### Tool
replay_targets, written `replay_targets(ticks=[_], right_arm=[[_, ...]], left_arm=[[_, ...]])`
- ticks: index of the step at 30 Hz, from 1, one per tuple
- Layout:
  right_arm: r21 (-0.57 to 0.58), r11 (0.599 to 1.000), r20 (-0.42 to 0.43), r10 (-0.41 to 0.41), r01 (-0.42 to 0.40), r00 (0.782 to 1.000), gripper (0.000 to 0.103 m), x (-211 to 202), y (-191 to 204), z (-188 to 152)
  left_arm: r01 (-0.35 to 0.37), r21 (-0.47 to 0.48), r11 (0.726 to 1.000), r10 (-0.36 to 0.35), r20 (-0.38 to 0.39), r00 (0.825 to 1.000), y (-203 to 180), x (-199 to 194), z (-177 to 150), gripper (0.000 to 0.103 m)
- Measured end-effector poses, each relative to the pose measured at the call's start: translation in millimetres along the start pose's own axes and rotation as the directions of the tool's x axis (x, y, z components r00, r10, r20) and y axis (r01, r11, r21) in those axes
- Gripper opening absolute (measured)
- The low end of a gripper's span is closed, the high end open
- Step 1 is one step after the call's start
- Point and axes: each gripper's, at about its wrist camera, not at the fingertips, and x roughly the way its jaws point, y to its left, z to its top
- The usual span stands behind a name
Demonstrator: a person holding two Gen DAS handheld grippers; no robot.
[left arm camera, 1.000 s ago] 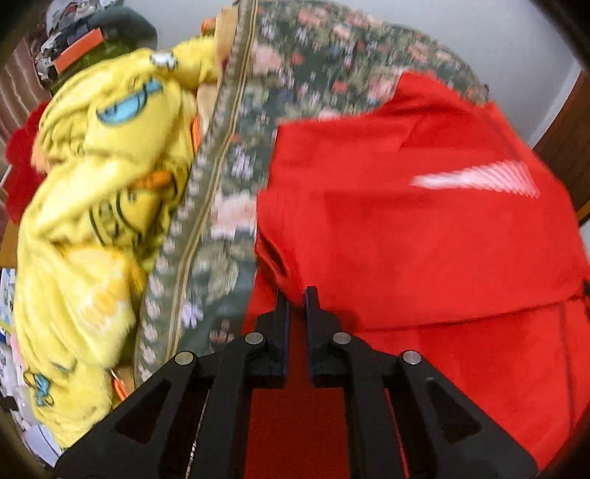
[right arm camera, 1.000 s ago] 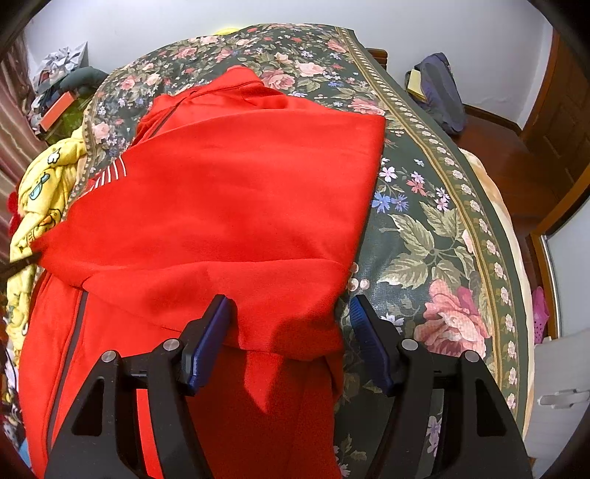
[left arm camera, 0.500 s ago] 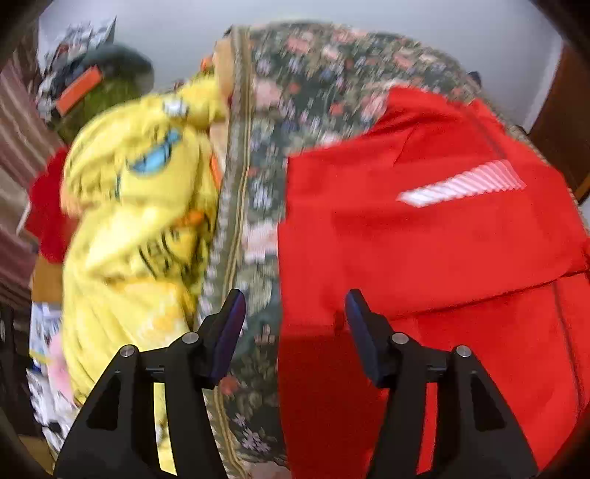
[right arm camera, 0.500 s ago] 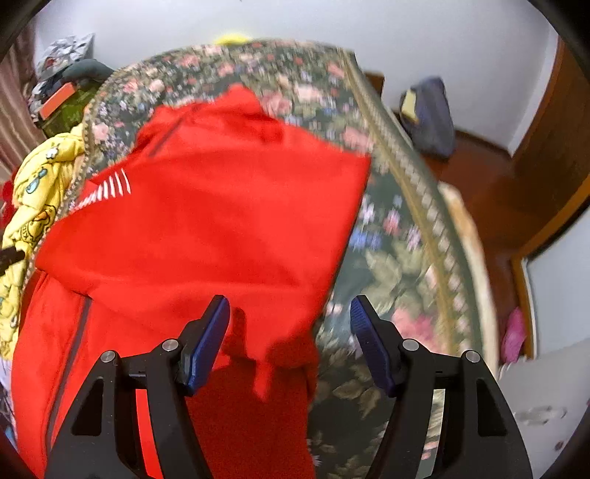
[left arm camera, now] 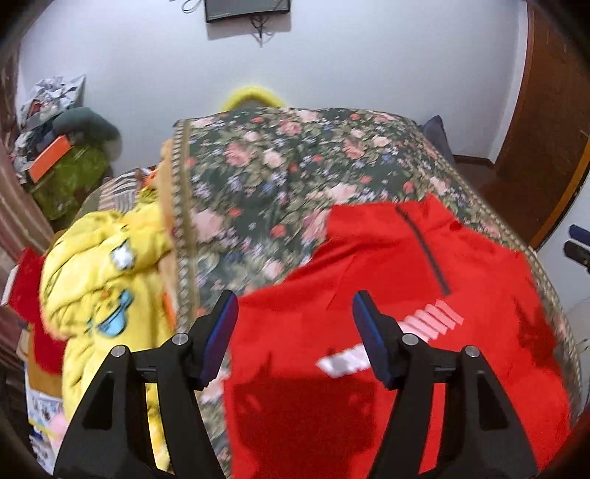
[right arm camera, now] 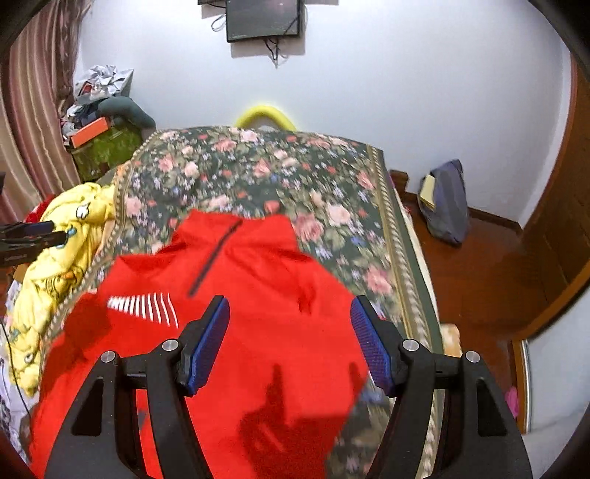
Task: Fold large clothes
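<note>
A soft red fleece top lies flat on the flowered bedspread below both claws, the left claw opening and empty, the right claw wide apart and empty

Jacket lies on bedspread at lower centre of the right wrist view, blanket heap off the bed's left edge, bag on floor at right, screen on wall above.
</note>
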Motion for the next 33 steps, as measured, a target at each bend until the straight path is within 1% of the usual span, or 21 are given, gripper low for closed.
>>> replay_targets(ticks=[2,5,9,11,13,15,18,21,22,24,25,27,28,29,30,31,32,33], right_arm=[[0.018,1.000,-0.017,0.015,-0.015,1.000,0.065,21.1,-1.3,9.8],[0.052,0.998,-0.052,0.038,-0.036,0.998,0.065,49.4,-5.5,17.3],[0.089,0.995,-0.116,0.060,-0.050,0.991,0.065,90.1,-9.1,23.0],[0.113,0.991,-0.144,0.082,-0.066,0.986,0.065,113.1,-11.5,25.3],[0.137,0.986,-0.151,0.113,-0.093,0.982,0.065,129.8,-13.5,28.6],[0.155,0.982,-0.166,0.135,-0.109,0.977,0.065,146.3,-14.5,32.2],[0.159,0.980,-0.216,0.156,-0.123,0.964,0.065,173.0,-14.4,36.7],[0.150,0.982,-0.296,0.159,-0.119,0.942,0.065,202.6,-14.1,37.6],[0.149,0.980,-0.318,0.171,-0.129,0.933,0.064,210.5,-14.4,37.4],[0.177,0.970,-0.305,0.213,-0.164,0.928,0.065,214.7,-19.4,38.4],[0.192,0.964,-0.296,0.237,-0.185,0.925,0.065,215.8,-22.4,38.5],[0.220,0.951,-0.287,0.277,-0.218,0.917,0.064,219.6,-27.7,36.7],[0.237,0.942,-0.277,0.300,-0.237,0.913,0.063,220.3,-30.1,33.9],[0.248,0.935,-0.266,0.317,-0.253,0.910,0.061,220.2,-31.8,31.3],[0.248,0.932,-0.258,0.325,-0.263,0.910,0.056,219.2,-31.7,30.7],[0.241,0.932,-0.251,0.330,-0.271,0.910,0.052,218.2,-30.6,31.1],[0.227,0.935,-0.244,0.327,-0.274,0.913,0.043,213.9,-28.2,30.3],[0.218,0.939,-0.243,0.316,-0.266,0.917,0.032,212.7,-26.8,31.1]], left_arm=[[0.010,0.002,1.000,-0.010,-0.010,1.000,-8.2,16.4,10.7,0.064],[0.023,0.006,1.000,-0.023,-0.062,0.998,-20.6,52.0,23.8,0.064],[0.041,0.005,0.999,-0.040,-0.138,0.990,-31.0,103.1,33.5,0.064],[0.052,-0.010,0.999,-0.053,-0.157,0.986,-33.2,125.0,34.5,0.064],[0.071,-0.030,0.997,-0.075,-0.186,0.980,-35.8,149.5,36.8,0.064],[0.072,-0.046,0.996,-0.080,-0.211,0.974,-38.7,173.1,39.2,0.064],[0.083,-0.048,0.995,-0.092,-0.221,0.971,-44.0,198.2,38.9,0.064],[0.088,-0.042,0.995,-0.096,-0.266,0.959,-45.1,226.8,32.6,0.064],[0.103,-0.057,0.993,-0.114,-0.258,0.959,-43.0,230.5,30.5,0.064],[0.135,-0.122,0.983,-0.159,-0.218,0.963,-32.7,233.0,27.3,0.064],[0.154,-0.149,0.977,-0.184,-0.216,0.959,-28.6,235.0,26.3,0.064],[0.203,-0.216,0.955,-0.249,-0.209,0.946,-18.2,240.8,23.6,0.064],[0.218,-0.236,0.947,-0.268,-0.206,0.941,-14.9,242.3,22.4,0.060],[0.239,-0.252,0.938,-0.293,-0.203,0.934,-12.6,243.8,21.3,0.047],[0.262,-0.262,0.929,-0.317,-0.195,0.928,-11.8,243.6,20.5,0.040],[0.269,-0.261,0.927,-0.323,-0.191,0.927,-13.2,242.0,20.2,0.031],[0.261,-0.250,0.932,-0.311,-0.189,0.931,-15.4,239.7,20.1,0.021],[0.241,-0.227,0.944,-0.285,-0.191,0.939,-19.3,236.4,20.3,0.015]])
